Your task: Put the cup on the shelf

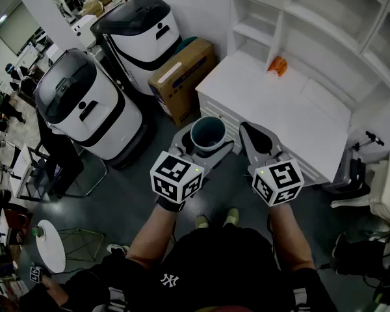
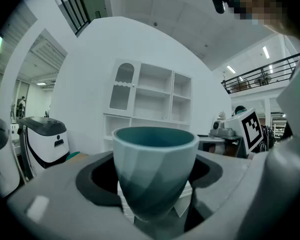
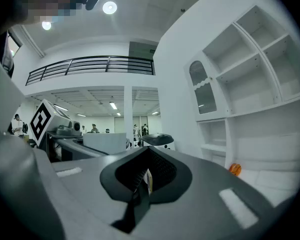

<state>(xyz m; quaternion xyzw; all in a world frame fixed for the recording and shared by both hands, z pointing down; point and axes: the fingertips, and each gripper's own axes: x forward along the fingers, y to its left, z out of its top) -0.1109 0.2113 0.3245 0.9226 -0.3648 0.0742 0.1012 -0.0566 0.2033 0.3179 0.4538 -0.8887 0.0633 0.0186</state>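
Tall white open shelf unit (image 1: 325,18) stands against the wall at upper right, its compartments bare as far as can be seen. Below it is a white counter (image 1: 273,109) with drawer fronts. Two big white-and-black rounded machines stand on the dark floor to the left, one nearer (image 1: 84,103) and one further back (image 1: 143,31). A brown cardboard box (image 1: 182,77) sits between the rear machine and the counter's left end. The person's forearms reach forward with a gripper in each hand, both in front of the counter and off the shelf. The left gripper (image 1: 207,145), with a black-and-white marker cube (image 1: 176,176), has its jaws clamped on a teal faceted ceramic cup (image 2: 155,169). The cup is upright with its mouth up, one jaw on each side of its body, in the air just before the counter's front edge and not on the shelf. The right gripper (image 1: 252,135), with its own marker cube (image 1: 278,182), is just beside the left one. Its jaws are pressed together with nothing between them, pointing toward the counter. A small orange object (image 1: 277,65) lies on the counter near the back, under the shelf; it is too small to identify.
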